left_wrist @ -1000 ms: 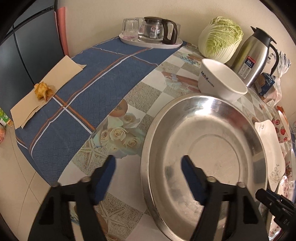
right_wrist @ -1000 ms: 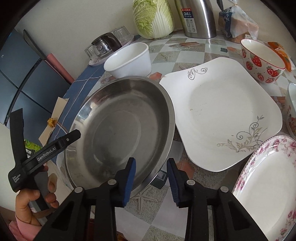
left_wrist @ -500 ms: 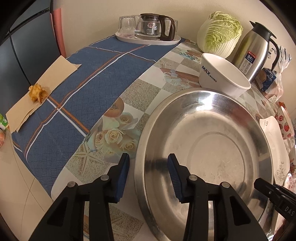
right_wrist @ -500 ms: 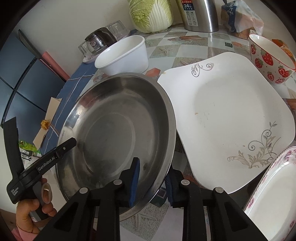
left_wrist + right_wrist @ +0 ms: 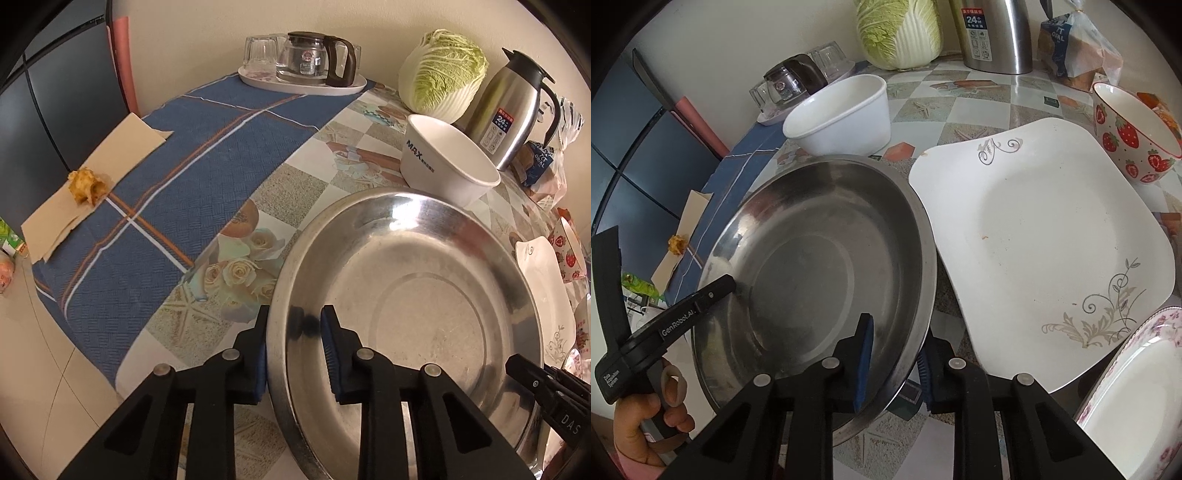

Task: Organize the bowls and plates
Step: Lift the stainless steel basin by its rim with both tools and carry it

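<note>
Both grippers on the big steel pan

The left hand-held gripper (image 5: 291, 332) and right hand-held gripper (image 5: 895, 354) each pinch the near rim of the steel pan (image 5: 812, 258), which sits on the table (image 5: 295, 184) beside the square white plate (image 5: 1052, 240). It looks stiff, light and slick, so opposite-side rim grips seem safest.

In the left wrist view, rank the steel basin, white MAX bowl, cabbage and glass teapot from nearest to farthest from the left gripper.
1. Steel basin: its near rim sits between the left gripper fingers.
2. White MAX bowl: just beyond the basin's far rim, to the right.
3. Cabbage: behind the bowl, against the wall.
4. Glass teapot: on the tray at the table's far edge, centre.
</note>
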A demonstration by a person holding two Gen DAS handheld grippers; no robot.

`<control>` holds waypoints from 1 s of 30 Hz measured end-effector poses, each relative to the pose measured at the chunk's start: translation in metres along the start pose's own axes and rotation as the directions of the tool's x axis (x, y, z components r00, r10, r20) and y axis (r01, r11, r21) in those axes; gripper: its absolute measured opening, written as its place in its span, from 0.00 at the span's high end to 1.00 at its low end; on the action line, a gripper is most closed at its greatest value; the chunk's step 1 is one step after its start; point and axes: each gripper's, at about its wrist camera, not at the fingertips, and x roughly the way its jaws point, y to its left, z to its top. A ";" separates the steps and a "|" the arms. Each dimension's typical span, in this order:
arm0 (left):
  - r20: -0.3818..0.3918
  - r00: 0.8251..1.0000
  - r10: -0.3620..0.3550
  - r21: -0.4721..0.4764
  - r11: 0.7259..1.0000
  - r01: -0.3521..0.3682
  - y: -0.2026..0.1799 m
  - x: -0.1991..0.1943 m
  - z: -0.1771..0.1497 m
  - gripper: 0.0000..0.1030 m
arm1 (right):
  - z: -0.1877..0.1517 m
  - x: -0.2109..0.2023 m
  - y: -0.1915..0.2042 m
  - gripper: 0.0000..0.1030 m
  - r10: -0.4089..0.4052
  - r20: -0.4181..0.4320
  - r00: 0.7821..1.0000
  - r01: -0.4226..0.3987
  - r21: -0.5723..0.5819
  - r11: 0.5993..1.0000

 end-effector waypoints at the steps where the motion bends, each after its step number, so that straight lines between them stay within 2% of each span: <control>1: 0.006 1.000 -0.001 -0.003 1.000 0.001 0.001 -0.003 0.000 0.74 | 0.000 -0.001 0.002 0.77 -0.001 0.002 1.000 0.001 -0.011 1.000; 8: 0.053 0.998 0.014 0.005 1.000 -0.014 0.004 -0.032 0.007 0.74 | -0.001 -0.012 0.009 0.77 0.017 0.024 1.000 -0.015 -0.067 0.998; 17: 0.113 0.993 0.015 0.014 1.000 -0.017 -0.003 -0.066 0.017 0.74 | 0.003 -0.034 0.012 0.77 0.061 0.070 0.996 -0.056 -0.070 0.996; 23: 0.167 0.986 0.017 0.044 0.999 -0.024 -0.024 -0.091 0.030 0.74 | 0.007 -0.059 0.009 0.77 0.074 0.143 0.987 -0.063 -0.079 0.995; 30: 0.206 0.978 -0.028 0.086 0.996 0.011 -0.063 -0.112 0.046 0.74 | 0.015 -0.093 -0.013 0.77 0.078 0.242 0.967 -0.070 -0.041 0.997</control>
